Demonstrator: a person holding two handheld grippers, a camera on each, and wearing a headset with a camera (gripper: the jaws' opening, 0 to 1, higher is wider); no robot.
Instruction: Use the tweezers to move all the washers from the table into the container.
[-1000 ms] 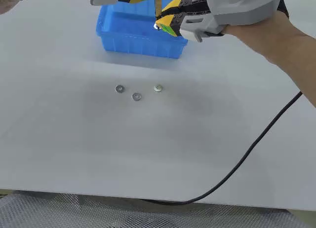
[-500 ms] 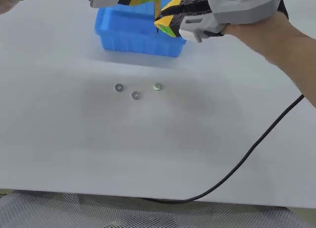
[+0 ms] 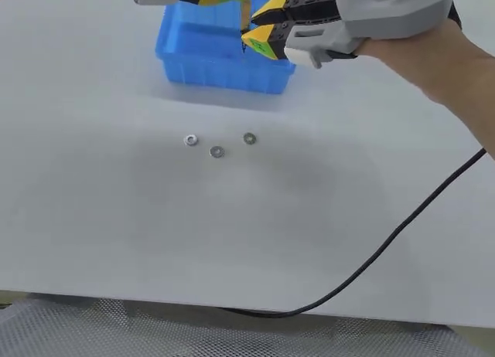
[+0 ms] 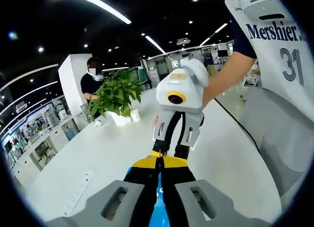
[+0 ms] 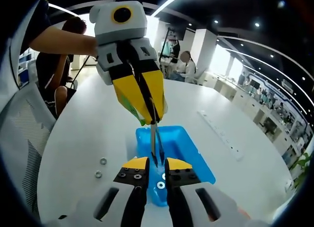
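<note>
The left gripper (image 5: 149, 116) clamps the tweezers (image 5: 153, 138) by their upper end. They hang near upright, tips down into the blue container (image 5: 189, 153) at the table's (image 3: 232, 241) far side. The right gripper (image 5: 157, 163) flanks the tips, jaws narrowly apart; I cannot tell whether they press. Three washers (image 3: 216, 151) lie nearer.

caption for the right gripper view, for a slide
Left gripper holds tweezers over the blue container, tips between the jaws of the right gripper; one washer inside, two more on the table.
</note>
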